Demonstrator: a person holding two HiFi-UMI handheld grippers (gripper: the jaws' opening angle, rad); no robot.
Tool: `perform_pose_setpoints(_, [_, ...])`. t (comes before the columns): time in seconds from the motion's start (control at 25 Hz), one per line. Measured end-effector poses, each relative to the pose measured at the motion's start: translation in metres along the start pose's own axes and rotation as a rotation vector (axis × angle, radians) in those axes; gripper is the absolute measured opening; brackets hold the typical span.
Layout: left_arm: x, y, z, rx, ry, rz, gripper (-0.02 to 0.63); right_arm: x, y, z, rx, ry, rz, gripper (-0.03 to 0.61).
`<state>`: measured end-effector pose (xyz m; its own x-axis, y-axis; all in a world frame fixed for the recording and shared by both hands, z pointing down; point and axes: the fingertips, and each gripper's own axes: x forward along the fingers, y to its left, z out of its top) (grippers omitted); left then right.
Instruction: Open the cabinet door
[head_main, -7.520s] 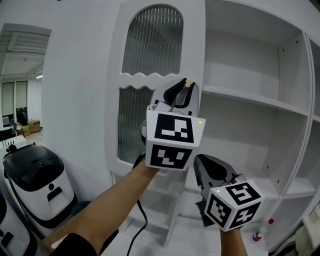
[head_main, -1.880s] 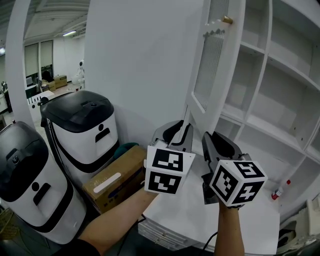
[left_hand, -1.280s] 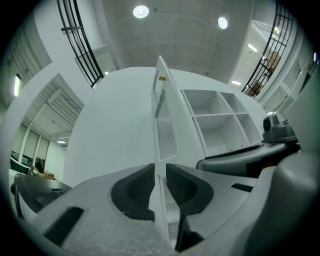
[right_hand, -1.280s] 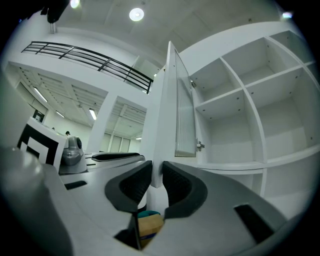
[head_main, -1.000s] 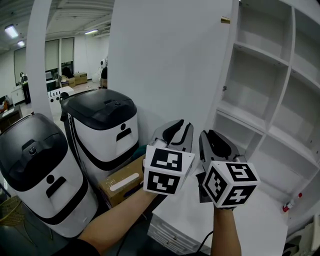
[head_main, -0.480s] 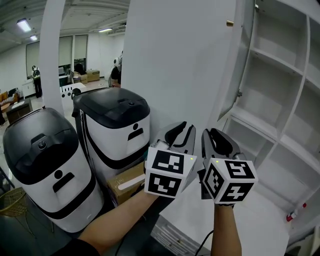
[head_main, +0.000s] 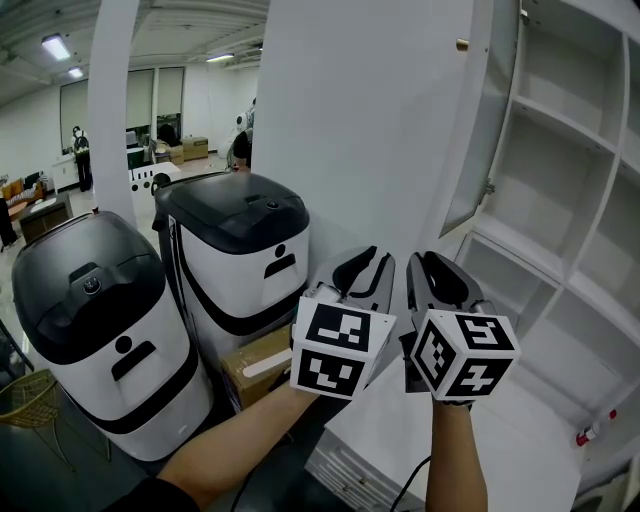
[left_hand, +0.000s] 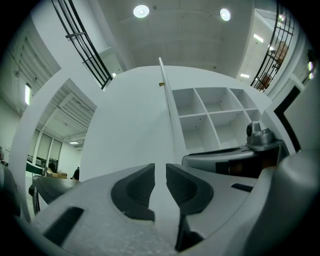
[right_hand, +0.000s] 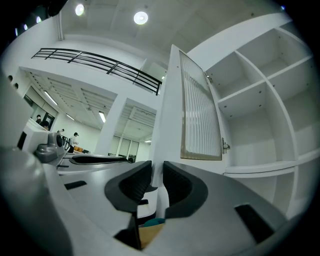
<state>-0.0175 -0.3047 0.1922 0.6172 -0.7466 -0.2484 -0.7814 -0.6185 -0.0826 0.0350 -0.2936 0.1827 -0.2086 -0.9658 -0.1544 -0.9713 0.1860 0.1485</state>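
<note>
The white cabinet door (head_main: 492, 120) stands swung wide open and shows edge-on, its brass knob (head_main: 461, 44) on the left face. Its ribbed glass panel (right_hand: 200, 107) shows from the inner side in the right gripper view. The open shelves (head_main: 570, 170) lie to the right. My left gripper (head_main: 364, 264) and right gripper (head_main: 432, 266) hover side by side, low and well below the knob, touching nothing. Each gripper's jaws stand a narrow gap apart and empty, as the left gripper (left_hand: 160, 172) and the right gripper (right_hand: 157, 172) show in their own views.
Two white machines with black lids (head_main: 238, 250) (head_main: 88, 320) stand at the left, a cardboard box (head_main: 262, 362) beside them. A white low surface (head_main: 470, 450) lies under the grippers. A red-capped bottle (head_main: 592, 428) sits at the lower right. A white wall (head_main: 360, 130) stands behind the door.
The left gripper, earlier up at the knob, has come down beside the right one. The door has swung fully open, and the view has turned left over the last second.
</note>
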Motion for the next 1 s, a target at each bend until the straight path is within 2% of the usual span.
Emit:
perform_pose_setpoints(0.36, [0.002, -0.024, -0.009, -0.019, 0.017, -0.05, 0.077, -0.017, -0.002, -0.007, 0.011, 0.023, 0.003, 0.075])
perform_pose_setpoints(0.64, [0.008, -0.061, -0.014, -0.035, 0.026, -0.129, 0.075, -0.043, -0.025, -0.019, 0.007, 0.052, -0.064, 0.051])
perform_pose_setpoints(1.0, [0.02, -0.113, -0.025, -0.053, 0.06, -0.225, 0.032, -0.08, -0.062, -0.03, 0.013, 0.081, -0.158, 0.031])
